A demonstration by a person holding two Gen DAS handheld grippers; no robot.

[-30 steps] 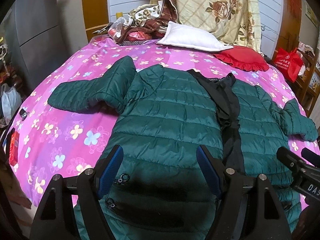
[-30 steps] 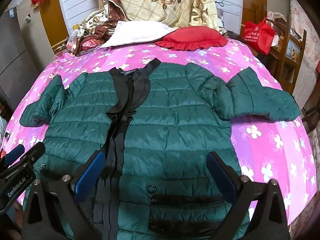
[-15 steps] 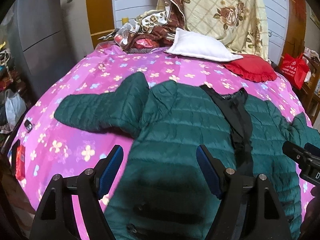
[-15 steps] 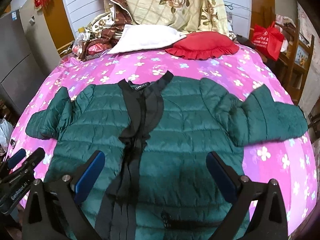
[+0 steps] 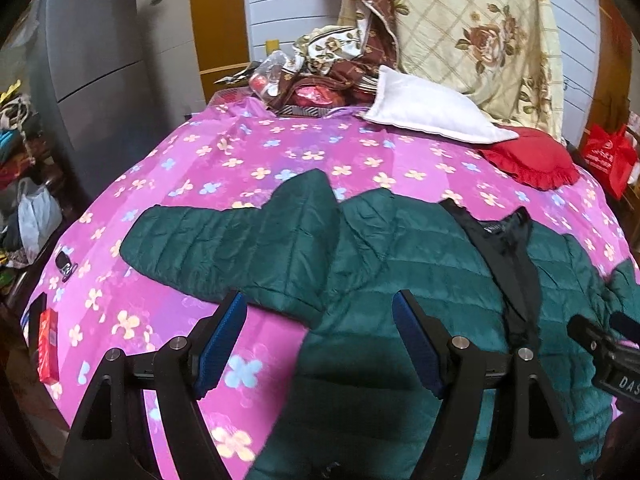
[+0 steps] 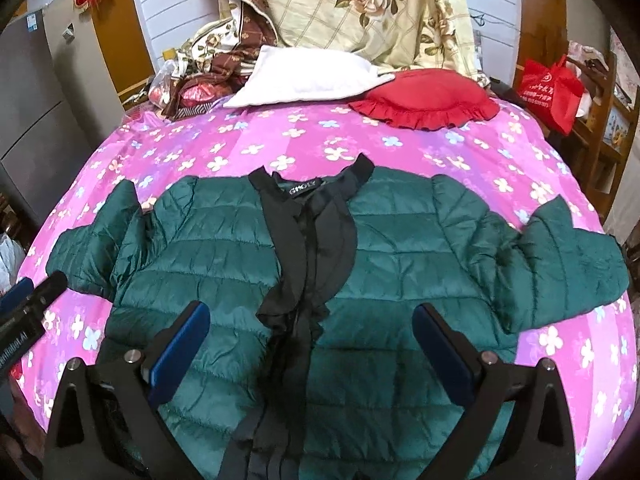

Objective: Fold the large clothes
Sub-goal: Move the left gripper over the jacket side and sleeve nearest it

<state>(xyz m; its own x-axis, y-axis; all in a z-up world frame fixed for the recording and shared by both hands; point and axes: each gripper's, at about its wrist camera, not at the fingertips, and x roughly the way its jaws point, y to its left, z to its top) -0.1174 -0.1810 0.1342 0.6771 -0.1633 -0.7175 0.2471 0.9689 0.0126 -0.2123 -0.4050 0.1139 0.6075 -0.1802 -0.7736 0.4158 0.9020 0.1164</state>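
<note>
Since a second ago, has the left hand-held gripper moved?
Yes. The left hand-held gripper has slid off the green jacket body toward its sleeve, with the pink bedsheet now under one finger.

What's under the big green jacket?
The green jacket lies spread flat on a pink bedspread with flowers, which shows all around it. The sheet right beneath it is covered, so whether anything else hides there cannot be seen.

Two handheld black grippers

Left gripper [image 5: 316,344] and right gripper [image 6: 310,344]: blue pads; silver screws; white lettering on the body.
</note>
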